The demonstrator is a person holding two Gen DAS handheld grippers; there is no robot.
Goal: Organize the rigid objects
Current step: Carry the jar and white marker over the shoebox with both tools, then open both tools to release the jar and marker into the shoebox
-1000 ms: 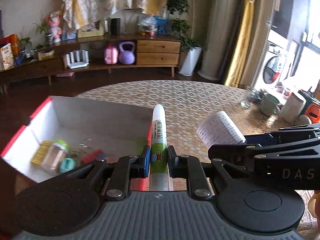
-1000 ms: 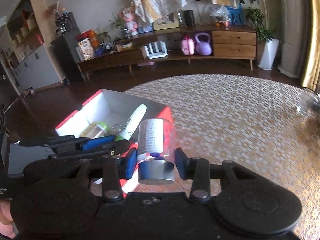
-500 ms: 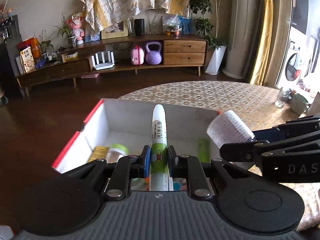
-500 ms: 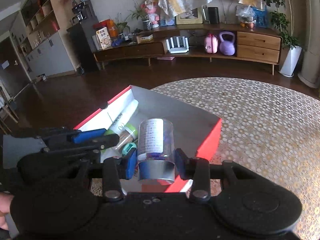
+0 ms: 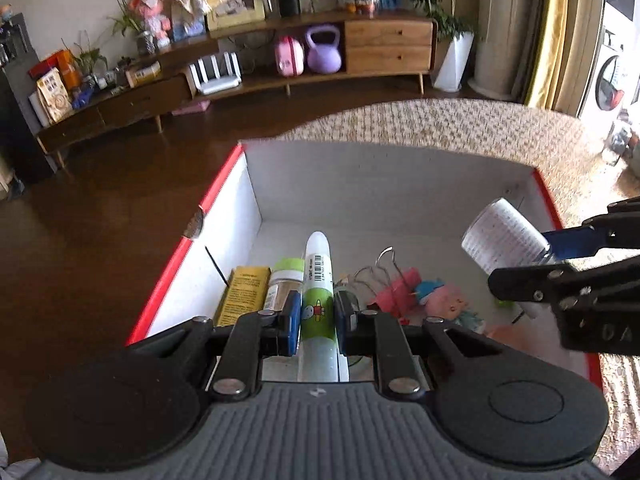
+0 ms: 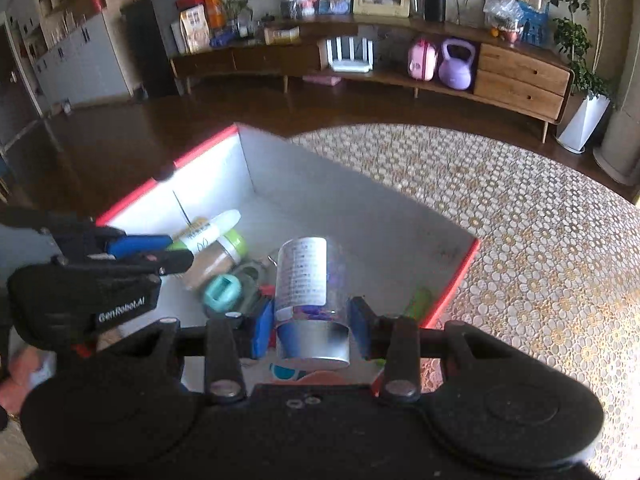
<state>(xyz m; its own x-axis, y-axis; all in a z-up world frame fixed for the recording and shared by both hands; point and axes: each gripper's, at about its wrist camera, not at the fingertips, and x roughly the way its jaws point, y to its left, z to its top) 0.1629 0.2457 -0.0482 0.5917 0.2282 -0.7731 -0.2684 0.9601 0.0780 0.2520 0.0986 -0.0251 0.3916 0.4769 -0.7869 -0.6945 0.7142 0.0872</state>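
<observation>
While the patterned tabletop carries a red-edged white box, I hang both tools over it. My left hand-held gripper is clamped tight on a green-and-white tube; my right hand-held gripper, part open, grips a labelled can above toys and bottles inside.

I read "GenRobot.AI" in white on my left gripper, the letters "DA" on my right gripper, and a barcode, digits illegible, on the tube.
</observation>
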